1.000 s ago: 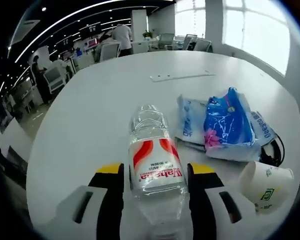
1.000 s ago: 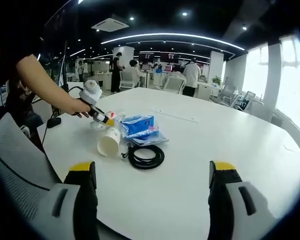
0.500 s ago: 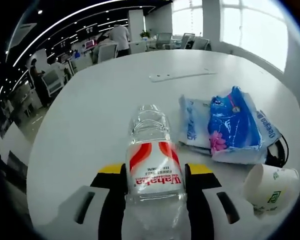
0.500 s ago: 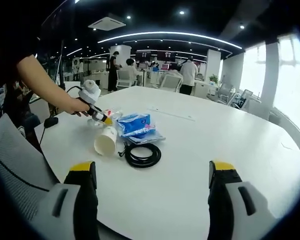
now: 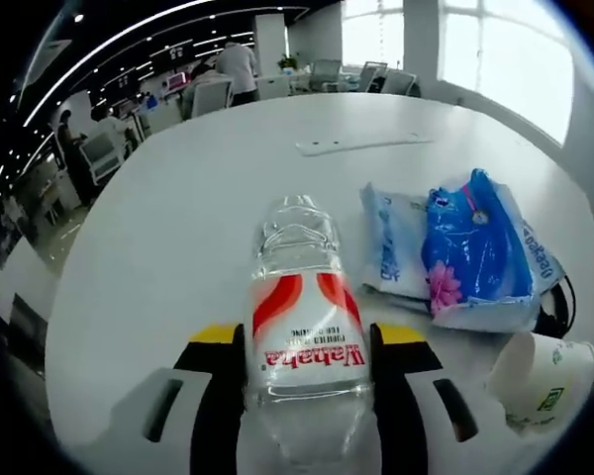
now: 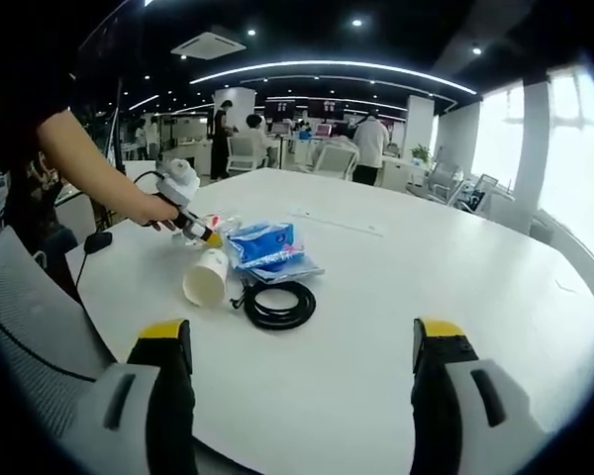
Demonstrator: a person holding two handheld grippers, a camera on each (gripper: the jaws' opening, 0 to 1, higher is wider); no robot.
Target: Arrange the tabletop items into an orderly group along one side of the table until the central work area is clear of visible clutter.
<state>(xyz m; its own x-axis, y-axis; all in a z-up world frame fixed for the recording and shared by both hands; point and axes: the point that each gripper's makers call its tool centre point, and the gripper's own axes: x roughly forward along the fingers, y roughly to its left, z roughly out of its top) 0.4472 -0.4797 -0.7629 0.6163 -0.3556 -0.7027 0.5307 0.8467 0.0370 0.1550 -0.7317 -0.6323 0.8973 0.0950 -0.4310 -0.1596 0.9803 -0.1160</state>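
A clear water bottle (image 5: 302, 297) with a red and white label lies lengthwise between the yellow-tipped jaws of my left gripper (image 5: 307, 341), which is shut on it. To its right, on the white table (image 5: 178, 228), lie blue tissue packs (image 5: 475, 242), a tipped paper cup (image 5: 540, 381) and a black cable coil (image 5: 566, 297). In the right gripper view a hand holds the left gripper (image 6: 193, 230) by the cup (image 6: 206, 277), the tissue packs (image 6: 265, 244) and the coil (image 6: 277, 305). My right gripper (image 6: 302, 336) stands open over the near table, holding nothing.
A flat white strip (image 5: 361, 146) lies farther along the table. A grey chair back (image 6: 30, 336) stands at the table's near left edge. Wide bare tabletop (image 6: 445, 287) spreads to the right of the items. Desks, chairs and people fill the room behind.
The left jaws have come in against the bottle, which now looks a little larger and nearer. The right gripper view has barely shifted.
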